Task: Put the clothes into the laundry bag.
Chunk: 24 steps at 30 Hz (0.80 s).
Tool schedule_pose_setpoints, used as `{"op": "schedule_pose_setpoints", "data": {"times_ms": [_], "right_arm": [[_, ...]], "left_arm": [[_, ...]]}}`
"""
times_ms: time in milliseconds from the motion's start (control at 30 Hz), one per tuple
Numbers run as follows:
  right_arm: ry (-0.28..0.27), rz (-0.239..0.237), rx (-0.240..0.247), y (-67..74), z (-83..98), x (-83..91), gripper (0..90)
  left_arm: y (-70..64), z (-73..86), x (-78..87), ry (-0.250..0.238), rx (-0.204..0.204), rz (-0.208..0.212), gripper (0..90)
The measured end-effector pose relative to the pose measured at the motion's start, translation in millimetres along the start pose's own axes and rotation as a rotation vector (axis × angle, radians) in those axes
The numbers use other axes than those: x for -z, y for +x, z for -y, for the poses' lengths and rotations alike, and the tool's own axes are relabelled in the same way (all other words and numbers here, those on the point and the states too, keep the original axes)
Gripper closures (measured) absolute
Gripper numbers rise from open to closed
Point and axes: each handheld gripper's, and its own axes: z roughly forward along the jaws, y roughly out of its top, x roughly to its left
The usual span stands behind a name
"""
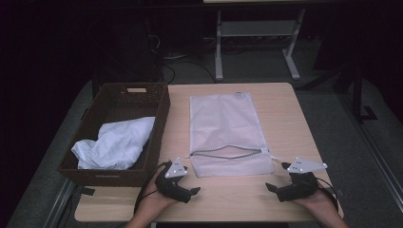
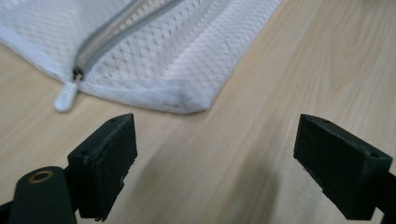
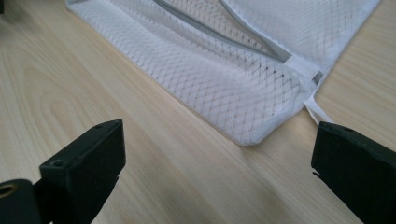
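A white mesh laundry bag lies flat in the middle of the wooden table, its grey zipper partly open near the front end. My left gripper rests on the table just left of the bag's near corner, jaws open and empty; the zipper pull lies ahead of it. My right gripper sits near the bag's other front corner, open with nothing between the jaws. A white cloth lies crumpled in a dark woven basket at the left.
The basket takes up the table's left side. Bare wood runs along the front edge and to the right of the bag. Behind the table stand a white desk frame and some cables on the floor.
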Motion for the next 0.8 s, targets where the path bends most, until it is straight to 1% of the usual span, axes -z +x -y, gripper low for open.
{"op": "schedule_pose_setpoints", "data": {"times_ms": [67, 100, 167, 233, 400, 467, 500, 533, 667, 767, 800], "right_arm": [[-0.005, 0.010, -0.003, 0.3, -0.5, 1.8, 2.5], [-0.008, 0.014, -0.003, 0.0, -0.7, 2.8, 2.5], [-0.013, 0.012, -0.004, -0.8, -1.5, 4.3, 2.7], [-0.012, 0.010, -0.001, -1.7, -1.9, 4.8, 2.7], [-0.009, -0.003, -0.008, -3.3, -3.5, 4.4, 2.8], [-0.015, -0.010, -0.011, -2.7, -5.5, 4.3, 2.9], [-0.019, -0.010, -0.001, -2.2, -7.7, 4.4, 2.9], [-0.019, -0.010, -0.001, -2.2, -7.7, 4.4, 2.9], [-0.026, -0.003, 0.000, -1.8, -12.1, 4.7, 2.9], [-0.058, 0.007, -0.014, -3.0, -15.8, 6.5, 6.2], [-0.055, 0.008, -0.017, -3.9, -17.1, 6.2, 6.1]], "left_arm": [[0.6, -0.5, -1.4, 0.000, 0.014, 0.012, 13.0], [0.4, -1.3, -1.8, 0.000, 0.009, 0.014, 13.0], [-0.7, -2.6, -2.1, -0.004, 0.004, 0.016, 13.0], [-0.7, -2.8, -2.2, -0.003, 0.010, 0.022, 13.0], [1.1, -2.6, -1.8, -0.010, 0.010, 0.021, 13.0], [1.2, -2.5, -0.8, -0.010, 0.003, 0.023, 13.0], [1.3, -2.3, -0.6, -0.008, 0.001, 0.022, 13.0], [1.5, -2.3, -0.5, -0.005, 0.000, 0.023, 13.0], [2.6, -3.3, 0.8, -0.004, -0.004, 0.027, 13.0], [2.1, -4.1, 1.0, -0.002, -0.015, 0.036, 13.0], [1.9, -4.2, 0.8, -0.001, -0.019, 0.037, 13.0]]}}
